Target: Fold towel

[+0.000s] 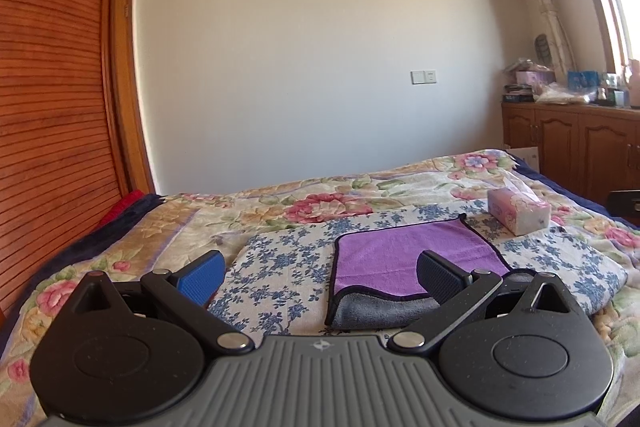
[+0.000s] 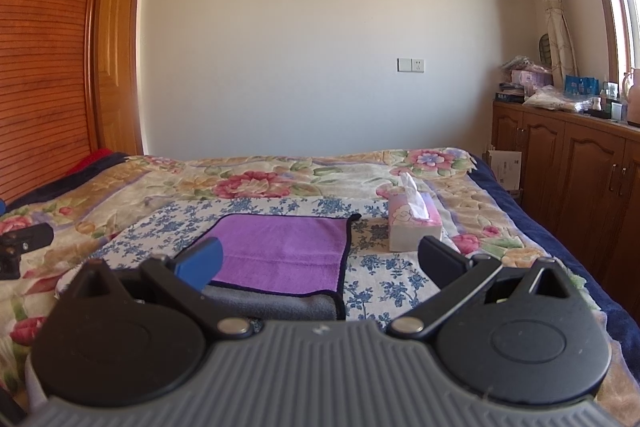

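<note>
A purple towel (image 1: 404, 259) with a dark hem and grey underside lies flat on a blue-flowered cloth (image 1: 280, 267) on the bed. Its near edge is turned over, showing a grey strip. It also shows in the right wrist view (image 2: 280, 247). My left gripper (image 1: 320, 271) is open and empty, raised just before the towel's near left corner; its right finger overlaps the towel in view. My right gripper (image 2: 324, 263) is open and empty, raised before the towel's near right corner. The blue-flowered cloth (image 2: 384, 283) shows between its fingers.
A pink tissue box (image 1: 518, 211) stands on the bed right of the towel, also seen in the right wrist view (image 2: 414, 223). The floral bedspread (image 2: 248, 183) covers the bed. A slatted wooden wardrobe (image 1: 52, 107) is left; wooden cabinets (image 2: 580, 163) with clutter are right.
</note>
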